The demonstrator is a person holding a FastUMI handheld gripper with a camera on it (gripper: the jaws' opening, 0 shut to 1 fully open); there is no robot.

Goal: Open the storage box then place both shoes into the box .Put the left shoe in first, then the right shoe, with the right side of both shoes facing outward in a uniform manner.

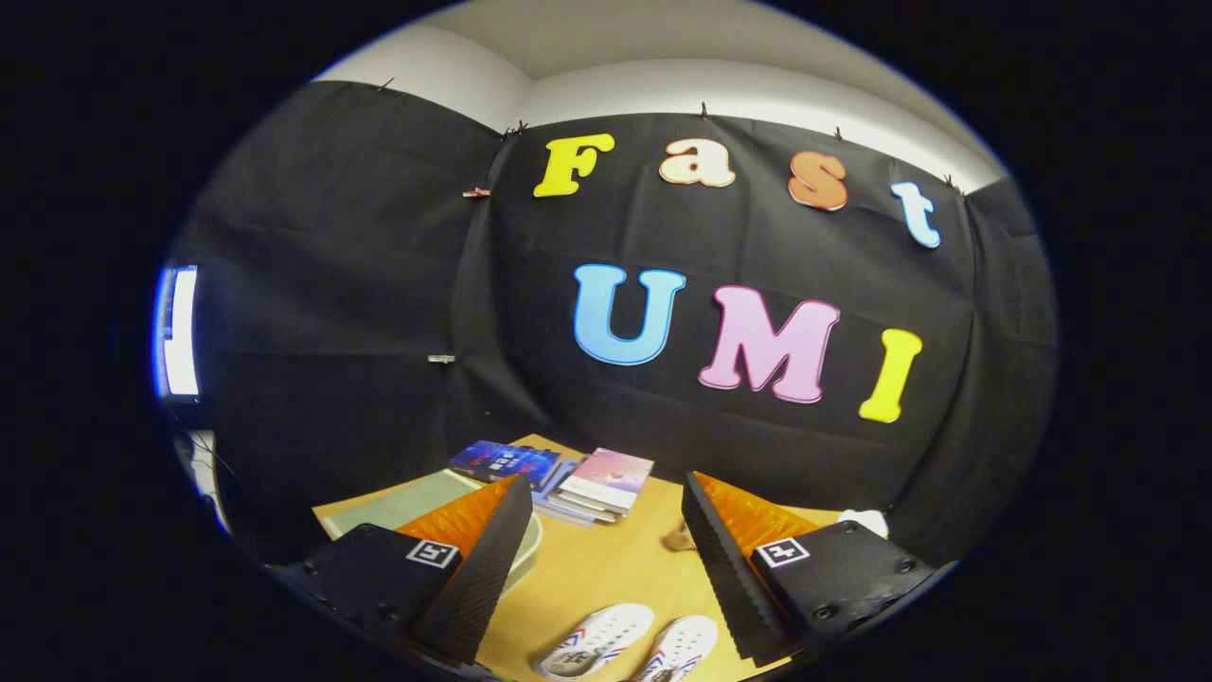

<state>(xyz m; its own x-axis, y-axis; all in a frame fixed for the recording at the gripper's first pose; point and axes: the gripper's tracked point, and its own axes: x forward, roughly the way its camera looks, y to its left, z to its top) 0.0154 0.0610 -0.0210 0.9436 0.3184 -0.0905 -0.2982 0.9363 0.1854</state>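
Two white shoes (630, 646) side by side on the tabletop (606, 568), low between the fingers and nearer than their tips; left one (597, 639) and right one (680, 650) touching or almost so, long axes roughly parallel, slanting away and to the right; striped side panels showing; which foot each belongs to not clear from here. Gripper (606, 516) held high and level, aimed at the wall rather than at the shoes; fingers spread wide, nothing between them, nothing held. Storage box hard to identify; pale greenish flat thing (407, 504) behind the left finger may be its lid or a mat, cannot tell. Stack of books (568, 478) beyond the fingertips against the black cloth; small brownish thing (679, 540) by the right finger; white thing (866, 521) past the right finger. Task judged not started; next move probably a downward tilt toward the box, opening before any shoe.
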